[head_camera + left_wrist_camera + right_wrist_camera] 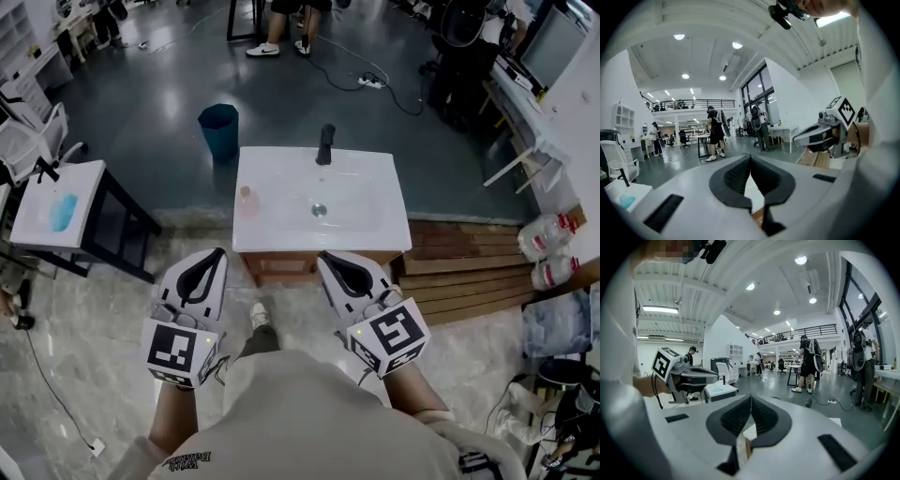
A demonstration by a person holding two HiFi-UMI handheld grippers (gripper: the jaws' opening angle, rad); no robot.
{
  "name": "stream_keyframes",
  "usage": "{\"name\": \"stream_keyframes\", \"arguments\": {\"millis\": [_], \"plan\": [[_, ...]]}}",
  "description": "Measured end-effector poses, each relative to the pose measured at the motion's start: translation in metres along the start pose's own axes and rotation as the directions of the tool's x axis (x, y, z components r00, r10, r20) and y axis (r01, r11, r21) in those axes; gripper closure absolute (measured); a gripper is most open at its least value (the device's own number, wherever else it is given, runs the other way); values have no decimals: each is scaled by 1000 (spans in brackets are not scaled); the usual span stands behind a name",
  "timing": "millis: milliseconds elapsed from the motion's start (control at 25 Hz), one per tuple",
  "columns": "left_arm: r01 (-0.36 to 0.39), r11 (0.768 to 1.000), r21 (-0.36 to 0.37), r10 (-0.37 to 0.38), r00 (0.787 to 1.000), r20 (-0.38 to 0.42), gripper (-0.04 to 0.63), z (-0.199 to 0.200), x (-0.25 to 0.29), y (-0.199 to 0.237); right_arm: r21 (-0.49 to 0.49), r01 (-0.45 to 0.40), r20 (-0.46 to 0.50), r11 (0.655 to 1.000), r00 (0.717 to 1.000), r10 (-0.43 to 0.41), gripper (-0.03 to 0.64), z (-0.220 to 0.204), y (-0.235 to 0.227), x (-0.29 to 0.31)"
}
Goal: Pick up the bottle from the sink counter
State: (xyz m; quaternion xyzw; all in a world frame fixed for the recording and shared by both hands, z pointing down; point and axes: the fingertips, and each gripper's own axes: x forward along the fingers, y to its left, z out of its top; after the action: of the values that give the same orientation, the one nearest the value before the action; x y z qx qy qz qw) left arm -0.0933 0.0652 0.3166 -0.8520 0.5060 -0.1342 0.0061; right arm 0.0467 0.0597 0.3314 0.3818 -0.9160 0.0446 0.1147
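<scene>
The left gripper has its two jaws fully together, the dark pads meeting in one line, and nothing is between them. The right gripper is in the same state: jaws pressed together at the tips, holding nothing. Both grippers are held low in front of the person, side by side, and their jaws point forward toward the sink counter.

The bottle is small, pale and a little pink. It stands upright on the left part of the white counter top, beside the basin. It is ahead of the left jaws and a little to their right, well apart from them. From the right jaws it is ahead and clearly to the left, also well apart. Neither gripper touches it.

Further ahead of both pairs of jaws, at the far edge of the counter, stands a black faucet. The round drain lies between the faucet and the jaws, in the middle of the basin.

Beyond the counter, ahead and to the left of the left jaws, a blue bin stands on the dark floor. To the right of the right jaws, wooden boards lie on the floor beside the counter.
</scene>
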Motion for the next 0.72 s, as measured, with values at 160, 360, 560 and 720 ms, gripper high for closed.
{"name": "stream_keyframes", "arguments": {"millis": [160,360,560,720], "plan": [[30,999,-12,-30,999,-12,589,-5,27,41,4,11,-37,1000,999,-11,620,7,-10,49],[65,998,-5,-65,997,-32,589,-12,59,85,2,23,-56,1000,998,-23,620,24,-22,104],[89,996,-15,-89,996,-27,589,-12,91,123,6,69,-52,998,996,-68,620,40,-45,145],[103,995,-19,-103,994,-37,589,-17,108,150,18,92,-42,996,995,-91,620,48,-61,175]]}}
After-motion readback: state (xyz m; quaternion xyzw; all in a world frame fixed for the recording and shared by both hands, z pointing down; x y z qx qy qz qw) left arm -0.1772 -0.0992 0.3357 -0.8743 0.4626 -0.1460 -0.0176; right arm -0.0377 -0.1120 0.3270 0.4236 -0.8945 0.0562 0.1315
